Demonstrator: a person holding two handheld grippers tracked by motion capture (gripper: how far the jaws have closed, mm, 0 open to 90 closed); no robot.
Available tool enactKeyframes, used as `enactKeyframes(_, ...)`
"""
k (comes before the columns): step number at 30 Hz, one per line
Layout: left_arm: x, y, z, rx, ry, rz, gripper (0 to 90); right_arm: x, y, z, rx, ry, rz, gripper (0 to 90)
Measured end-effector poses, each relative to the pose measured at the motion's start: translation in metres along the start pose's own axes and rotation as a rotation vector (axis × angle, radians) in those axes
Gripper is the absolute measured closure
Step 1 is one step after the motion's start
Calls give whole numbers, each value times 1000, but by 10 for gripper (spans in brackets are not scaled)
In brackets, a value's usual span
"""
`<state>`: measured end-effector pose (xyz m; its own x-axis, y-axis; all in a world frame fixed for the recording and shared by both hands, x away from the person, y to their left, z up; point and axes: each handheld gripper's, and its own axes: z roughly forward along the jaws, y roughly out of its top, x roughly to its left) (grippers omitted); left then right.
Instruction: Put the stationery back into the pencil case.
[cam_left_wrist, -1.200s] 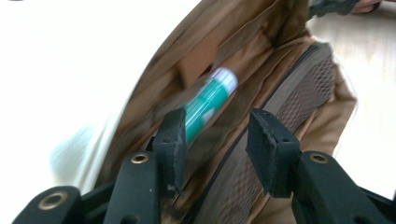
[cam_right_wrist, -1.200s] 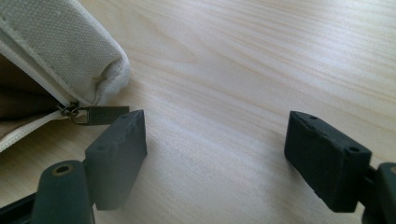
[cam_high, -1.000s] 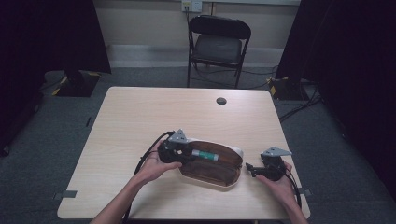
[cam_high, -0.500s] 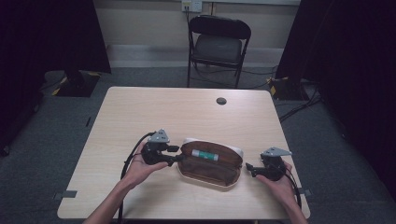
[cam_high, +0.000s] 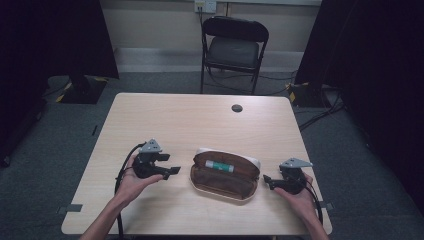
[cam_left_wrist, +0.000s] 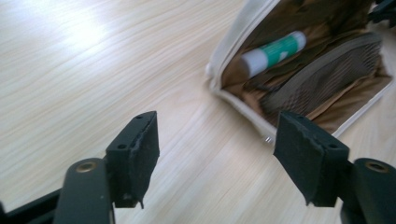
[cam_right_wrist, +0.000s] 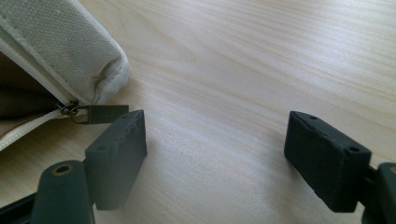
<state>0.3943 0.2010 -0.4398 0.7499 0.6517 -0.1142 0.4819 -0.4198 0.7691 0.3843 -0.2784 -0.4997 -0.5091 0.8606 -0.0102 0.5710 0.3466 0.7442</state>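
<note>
A cream canvas pouch (cam_high: 226, 176) with brown lining lies unzipped near the table's front edge. A green and white tube (cam_high: 219, 165) rests inside it along the far side. My left gripper (cam_high: 171, 164) sits a short way left of the pouch, pointing at it. Its jaws have just been opening and nothing is between them. In the left gripper view the pouch (cam_left_wrist: 308, 84) and tube (cam_left_wrist: 274, 50) lie ahead of the open left gripper (cam_left_wrist: 217, 154). My right gripper (cam_high: 268, 181) rests open at the pouch's right end. Its left pad sits just short of the zipper pull (cam_right_wrist: 100, 114), with bare wood between the jaws of the right gripper (cam_right_wrist: 217, 158).
The wooden table (cam_high: 200, 120) has a black round cable grommet (cam_high: 237, 108) near its far edge. A folding chair (cam_high: 234, 47) stands behind the table. Cables trail from both grippers toward the front edge.
My left gripper has drawn back leftward from inside the pouch and its jaws have spread apart. The tube stays in the pouch. The right hand has kept still.
</note>
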Motion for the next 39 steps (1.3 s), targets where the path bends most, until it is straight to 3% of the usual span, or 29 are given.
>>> enactKeyframes(4, 5, -9, -8, 6, 39, -18, 279, 0, 0, 0, 0, 0, 0, 205)
enactKeyframes(11, 12, -25, -21, 40, 116, -15, 243, 0, 0, 0, 0, 1, -1, 204)
enactKeyframes(12, 15, -33, -24, 40, 129, -44, 239, 0, 0, 0, 0, 2, -1, 204)
enactKeyframes(21, 35, -67, -41, 102, 184, -88, 186, 0, 0, 0, 0, 2, -1, 204)
enactKeyframes(26, 53, -91, -44, 113, 207, -153, 173, 0, 0, 0, 0, 2, -2, 204)
enactKeyframes(30, 58, -98, -45, 118, 255, -116, 164, 0, 0, 0, 0, 2, -2, 204)
enactKeyframes(32, 59, -102, -44, 90, 271, -89, 157, 0, 0, 0, 0, 2, -2, 204)
enactKeyframes(34, 59, -108, -43, 41, 270, -85, 122, 0, 0, 0, 0, 2, -2, 204)
enactKeyframes(39, 58, -109, -44, 42, 282, -94, 116, 0, 0, 0, 0, 2, -2, 204)
